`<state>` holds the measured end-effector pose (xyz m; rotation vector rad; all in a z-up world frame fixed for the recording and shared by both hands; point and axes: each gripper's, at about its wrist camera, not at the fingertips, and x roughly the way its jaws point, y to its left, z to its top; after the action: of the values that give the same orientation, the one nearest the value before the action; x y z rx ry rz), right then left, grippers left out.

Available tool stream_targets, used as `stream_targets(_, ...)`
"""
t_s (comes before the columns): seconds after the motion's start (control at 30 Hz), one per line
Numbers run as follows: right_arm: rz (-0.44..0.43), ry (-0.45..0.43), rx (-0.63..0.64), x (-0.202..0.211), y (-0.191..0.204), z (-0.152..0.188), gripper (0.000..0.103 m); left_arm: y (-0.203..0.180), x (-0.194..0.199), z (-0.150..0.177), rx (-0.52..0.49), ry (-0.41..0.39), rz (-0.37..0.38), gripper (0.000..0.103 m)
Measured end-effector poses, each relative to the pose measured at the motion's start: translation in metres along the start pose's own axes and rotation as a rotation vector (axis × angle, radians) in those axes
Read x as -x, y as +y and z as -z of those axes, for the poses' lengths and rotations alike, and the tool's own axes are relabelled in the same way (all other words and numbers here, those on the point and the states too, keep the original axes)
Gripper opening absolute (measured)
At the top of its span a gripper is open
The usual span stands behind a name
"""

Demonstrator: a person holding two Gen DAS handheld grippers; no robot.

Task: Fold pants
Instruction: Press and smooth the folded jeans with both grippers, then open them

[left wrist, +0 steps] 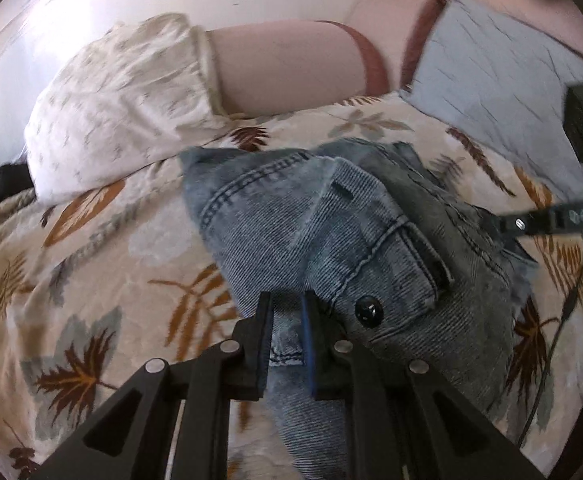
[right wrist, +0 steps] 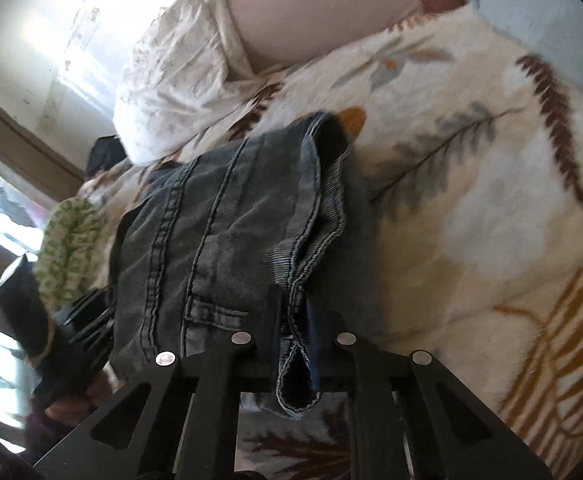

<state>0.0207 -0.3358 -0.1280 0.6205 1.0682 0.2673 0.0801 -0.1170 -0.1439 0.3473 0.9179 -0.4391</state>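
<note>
Bed with leaf-print cover point(left wrist: 91, 264), white pillow point(left wrist: 119, 100) at its far side. Jeans point(left wrist: 331, 220) bunched on the cover, directly ahead of both tools. Left gripper point(left wrist: 287, 320) clamped on denim beside the black button point(left wrist: 368, 311). Right gripper point(right wrist: 293, 320) clamped on a hemmed edge of the jeans.
</note>
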Motion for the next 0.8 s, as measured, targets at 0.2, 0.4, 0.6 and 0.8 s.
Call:
stream_targets(0.2, 0.132, 0.032, -0.013, -0.019, -0.021, -0.001, 0.009, 0.032, 0.002, -0.007, 0.126, 0.057, 0.038, 0.023)
stream_targets(0.4, 0.135, -0.088, 0.015, 0.013, -0.012, -0.010, 0.013, 0.063, 0.030, -0.020, 0.247, -0.014, 0.074, 0.028)
stream_targets(0.6, -0.061, -0.254, 0.139, 0.041, 0.038, -0.019, 0.014, 0.030, 0.044, -0.029, 0.160, -0.092, 0.112, 0.040)
stream_targets(0.8, -0.052, -0.178, 0.219, -0.011, 0.081, -0.028, 0.014, 0.023, 0.014, -0.031, 0.178, -0.063, 0.144, 0.043)
